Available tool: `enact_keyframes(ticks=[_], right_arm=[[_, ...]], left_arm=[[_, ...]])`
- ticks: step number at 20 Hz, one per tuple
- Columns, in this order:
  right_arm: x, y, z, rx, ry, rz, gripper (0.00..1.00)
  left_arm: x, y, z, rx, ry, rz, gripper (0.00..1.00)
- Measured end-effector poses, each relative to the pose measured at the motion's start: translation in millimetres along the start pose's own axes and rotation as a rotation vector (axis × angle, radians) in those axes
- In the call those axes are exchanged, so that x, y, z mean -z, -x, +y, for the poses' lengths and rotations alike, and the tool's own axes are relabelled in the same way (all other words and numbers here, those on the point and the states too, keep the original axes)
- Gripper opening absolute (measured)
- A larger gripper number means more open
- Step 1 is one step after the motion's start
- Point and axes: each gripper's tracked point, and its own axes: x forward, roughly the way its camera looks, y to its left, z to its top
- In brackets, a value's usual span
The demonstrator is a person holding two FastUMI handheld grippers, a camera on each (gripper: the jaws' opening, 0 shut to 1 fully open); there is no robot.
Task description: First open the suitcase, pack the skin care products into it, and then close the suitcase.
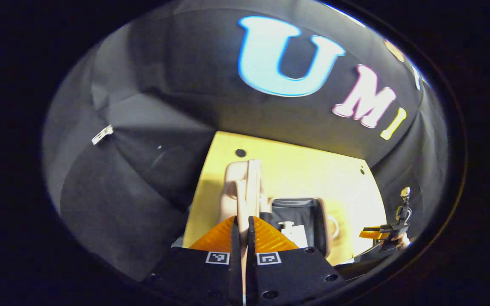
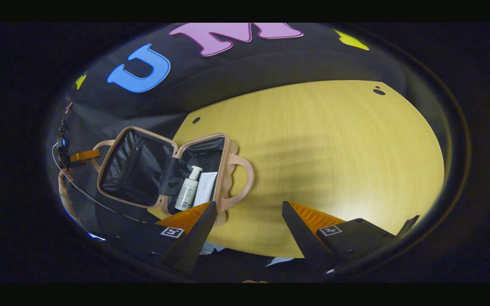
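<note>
A pink suitcase lies open at the left end of the wooden table [image 2: 334, 148]. Its lid [image 2: 134, 168] hangs out past the table's edge, and its base [image 2: 228, 170] rests on the wood. In the black-lined base lie a white pump bottle [image 2: 188, 189] and a white tube [image 2: 206, 189]. My left gripper [image 1: 243, 219] is shut on the lid's [image 1: 245, 182] handle, seen edge-on, with the pink strip pinched between both fingers. In the right gripper view the left gripper [image 2: 81, 156] sits at that handle. My right gripper [image 2: 249, 221] hangs open above the table, beside the base's handle [image 2: 243, 170], holding nothing.
The table [image 1: 304, 170] has small dark holes [image 1: 240, 152] near its far corners. Bare wood stretches to the right of the suitcase. Black cloth walls surround the table. The right gripper [image 1: 381, 233] and a hand show at the table's right edge in the left gripper view.
</note>
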Motion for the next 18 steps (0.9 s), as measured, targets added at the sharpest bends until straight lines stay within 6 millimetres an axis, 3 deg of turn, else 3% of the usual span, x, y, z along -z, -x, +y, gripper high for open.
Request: enact_keyframes(ticks=[4,5,8,13,15,17,18], right_arm=[[7,38,-49,0.025,-0.029,-0.025,0.98],[10,48,-62,0.035,-0.044,-0.031,0.98],[14,78,-104,0.074,-0.096,-0.058,0.98],[21,128,-171,0.160,-0.200,-0.126,0.98],[27,144,-193,0.193,-0.239,-0.162,0.98],[39,158,-214,0.231,-0.302,-0.169,0.98],[43,165,-222,0.241,-0.335,-0.174,0.98]], left_arm=[[2,-20,-121,0.174,0.000,-0.011,0.09],[10,-32,-154,0.236,0.004,0.022,0.08],[38,-87,-227,0.294,-0.023,0.084,0.09],[118,-187,-282,0.335,-0.048,0.243,0.09],[140,-209,-281,0.316,-0.015,0.316,0.09],[156,-218,-283,0.307,-0.035,0.334,0.09],[161,-221,-285,0.304,-0.060,0.336,0.04]])
